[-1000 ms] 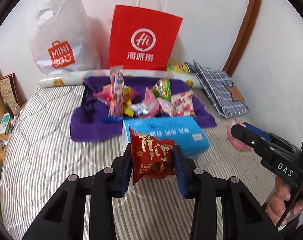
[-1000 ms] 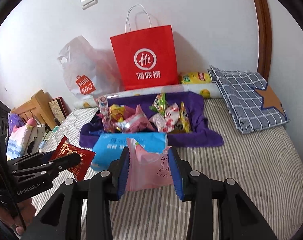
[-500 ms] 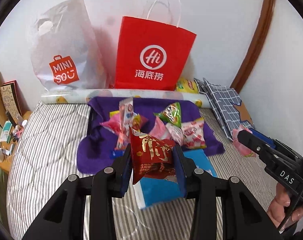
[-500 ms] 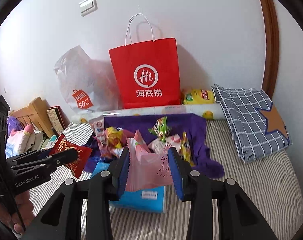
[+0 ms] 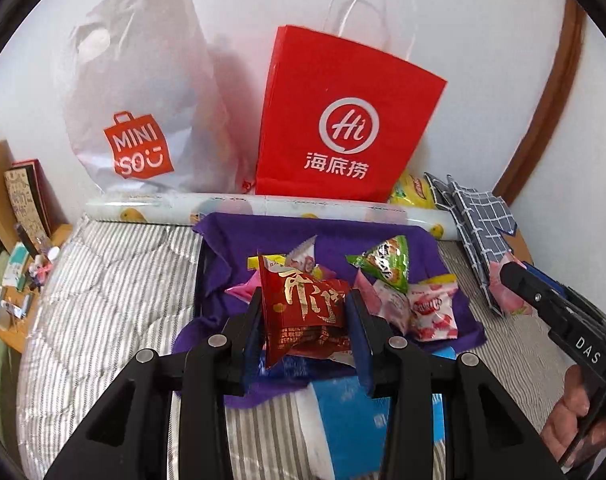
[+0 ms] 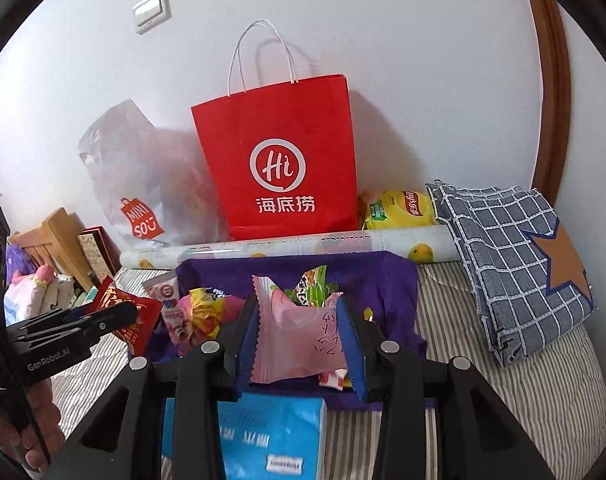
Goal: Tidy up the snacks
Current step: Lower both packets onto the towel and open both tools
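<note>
My left gripper (image 5: 305,320) is shut on a red snack packet with gold writing (image 5: 303,314), held above the near edge of a purple cloth (image 5: 239,236) piled with loose snacks (image 5: 387,268). My right gripper (image 6: 299,332) is shut on a pink snack packet (image 6: 299,340), held over the same cloth (image 6: 391,276). Each gripper shows in the other's view: the right one (image 5: 519,280) at the right edge, the left one (image 6: 115,312) at the left. A red paper bag (image 5: 343,128) stands upright against the wall behind the cloth; it also shows in the right wrist view (image 6: 283,160).
A white Miniso plastic bag (image 5: 139,100) leans left of the red bag. A rolled printed sheet (image 5: 263,206) lies along the wall. A blue box (image 6: 271,436) lies on the striped bed below the grippers. A checked folded cloth (image 6: 511,260) and yellow chip bag (image 6: 399,210) sit at right.
Both grippers have moved forward and up toward the red bag with their packets still held. The blue box has dropped lower in both views.
</note>
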`<act>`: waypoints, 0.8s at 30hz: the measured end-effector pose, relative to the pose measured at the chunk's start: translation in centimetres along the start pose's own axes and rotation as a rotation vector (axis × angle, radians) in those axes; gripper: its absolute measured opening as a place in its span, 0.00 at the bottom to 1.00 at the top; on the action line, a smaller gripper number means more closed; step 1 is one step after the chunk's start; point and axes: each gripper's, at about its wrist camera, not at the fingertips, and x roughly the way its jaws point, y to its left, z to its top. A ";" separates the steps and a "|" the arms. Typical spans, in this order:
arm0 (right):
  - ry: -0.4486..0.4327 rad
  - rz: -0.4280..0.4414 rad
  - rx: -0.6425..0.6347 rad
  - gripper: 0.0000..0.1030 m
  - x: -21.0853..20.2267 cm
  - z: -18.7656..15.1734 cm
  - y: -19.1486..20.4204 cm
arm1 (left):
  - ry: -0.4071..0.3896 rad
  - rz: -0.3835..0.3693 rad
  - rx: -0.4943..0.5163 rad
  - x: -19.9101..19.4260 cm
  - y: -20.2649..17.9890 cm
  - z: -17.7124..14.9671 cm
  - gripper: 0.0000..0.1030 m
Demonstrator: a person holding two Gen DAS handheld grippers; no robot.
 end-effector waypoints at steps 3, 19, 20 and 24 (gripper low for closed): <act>0.011 -0.005 0.003 0.35 1.3 0.2 -0.2 | 0.007 -0.007 -0.010 1.1 0.6 0.3 0.37; 0.048 -0.066 0.023 0.35 7.3 0.4 -1.6 | 0.049 -0.051 -0.036 6.7 1.1 2.2 0.37; 0.045 -0.071 0.024 0.35 7.4 0.3 -1.7 | 0.055 -0.060 -0.037 7.1 0.9 2.2 0.37; 0.050 -0.081 0.026 0.35 8.0 0.1 -2.1 | 0.056 -0.062 -0.021 7.6 0.5 2.0 0.37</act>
